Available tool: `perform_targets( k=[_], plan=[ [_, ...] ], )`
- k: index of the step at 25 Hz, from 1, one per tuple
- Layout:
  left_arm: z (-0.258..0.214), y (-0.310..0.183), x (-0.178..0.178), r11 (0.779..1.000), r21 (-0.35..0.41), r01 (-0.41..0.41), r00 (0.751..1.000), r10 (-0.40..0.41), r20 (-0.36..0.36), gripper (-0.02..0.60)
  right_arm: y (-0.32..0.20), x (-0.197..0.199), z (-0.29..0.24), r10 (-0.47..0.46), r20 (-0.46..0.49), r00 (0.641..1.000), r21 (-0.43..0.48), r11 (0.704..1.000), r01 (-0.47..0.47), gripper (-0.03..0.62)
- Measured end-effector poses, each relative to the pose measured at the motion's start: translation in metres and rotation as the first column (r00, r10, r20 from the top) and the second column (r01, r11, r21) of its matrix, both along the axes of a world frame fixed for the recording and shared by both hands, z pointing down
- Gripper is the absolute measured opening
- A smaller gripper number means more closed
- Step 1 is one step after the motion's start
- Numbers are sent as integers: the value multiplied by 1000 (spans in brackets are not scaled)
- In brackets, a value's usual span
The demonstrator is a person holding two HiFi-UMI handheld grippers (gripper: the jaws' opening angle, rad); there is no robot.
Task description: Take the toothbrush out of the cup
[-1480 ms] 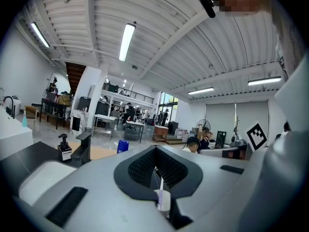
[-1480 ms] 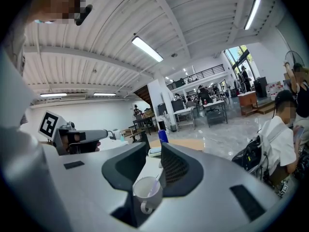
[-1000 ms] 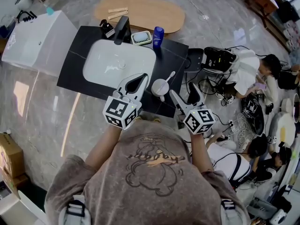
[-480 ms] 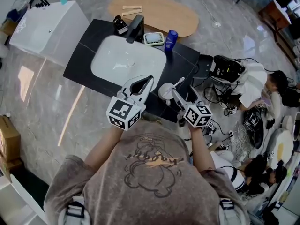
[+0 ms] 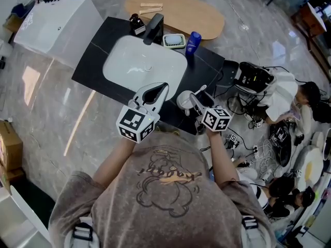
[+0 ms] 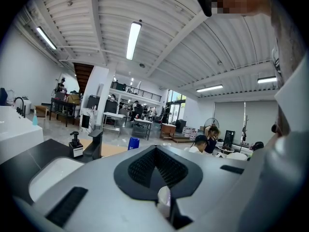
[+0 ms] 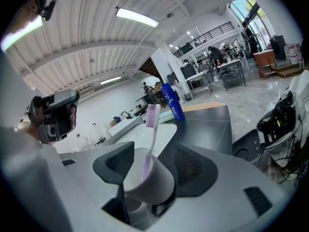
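Note:
A white cup [image 5: 183, 98] stands on the black counter [image 5: 93, 66] by the sink's near right corner, with a pink-and-white toothbrush [image 5: 199, 91] upright in it, bristles up. My right gripper [image 5: 198, 103] reaches over the counter edge, its jaws either side of the cup and closing. In the right gripper view the cup [image 7: 150, 181] sits between the black pads [image 7: 194, 164], the toothbrush [image 7: 151, 124] rising from it. I cannot see the pads pressing on the cup. My left gripper [image 5: 162, 87] hovers over the sink's near edge, tips together and empty; the left gripper view shows the left gripper [image 6: 155, 151] shut.
A white sink basin [image 5: 145, 65] is set in the counter, with a black faucet [image 5: 153, 29], a soap dispenser [image 5: 137, 25], a soap dish [image 5: 174, 40] and a blue bottle [image 5: 193, 42] behind it. An oval wooden board [image 5: 178, 12] and white tub [image 5: 57, 22] lie beyond. Cables and seated people are at right.
My right gripper has come down and forward until its jaws are around the cup, and they have narrowed. The left gripper has stayed put.

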State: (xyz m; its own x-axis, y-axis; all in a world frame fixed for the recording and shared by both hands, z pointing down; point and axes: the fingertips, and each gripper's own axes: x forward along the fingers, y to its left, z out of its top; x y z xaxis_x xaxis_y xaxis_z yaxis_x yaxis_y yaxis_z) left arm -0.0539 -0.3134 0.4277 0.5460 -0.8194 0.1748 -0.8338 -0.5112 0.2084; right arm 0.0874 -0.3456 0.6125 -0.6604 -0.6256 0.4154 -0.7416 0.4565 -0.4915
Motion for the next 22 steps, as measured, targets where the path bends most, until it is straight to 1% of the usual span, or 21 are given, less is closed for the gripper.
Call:
perform_targets(
  k=[2,7,12,18,20,22],
  plan=[
    [1,0,0,1000,-2,2,1000,-2,4,20,0,0,3,-11,-8,1000,-7,1000,11,225],
    [2,-1,4,1000,-6,2,1000,-2,10,20,-2,-1,3,-10,-12,1000,-12,1000,10,207],
    [3,0,4,1000,-7,9,1000,-9,18,20,-3,-4,3,-20,-8,1000,-8,1000,20,163],
    [4,0,-2,999,-17,32,999,-32,20,20,-5,-4,-4,-25,15,1000,3,1000,25,70],
    [4,0,-2,999,-18,35,999,-35,19,20,-5,-5,-5,-29,17,999,2,1000,29,57],
    [4,0,-2,999,-19,36,999,-35,19,20,-4,-5,-4,-25,20,999,-2,1000,25,57]
  ],
)
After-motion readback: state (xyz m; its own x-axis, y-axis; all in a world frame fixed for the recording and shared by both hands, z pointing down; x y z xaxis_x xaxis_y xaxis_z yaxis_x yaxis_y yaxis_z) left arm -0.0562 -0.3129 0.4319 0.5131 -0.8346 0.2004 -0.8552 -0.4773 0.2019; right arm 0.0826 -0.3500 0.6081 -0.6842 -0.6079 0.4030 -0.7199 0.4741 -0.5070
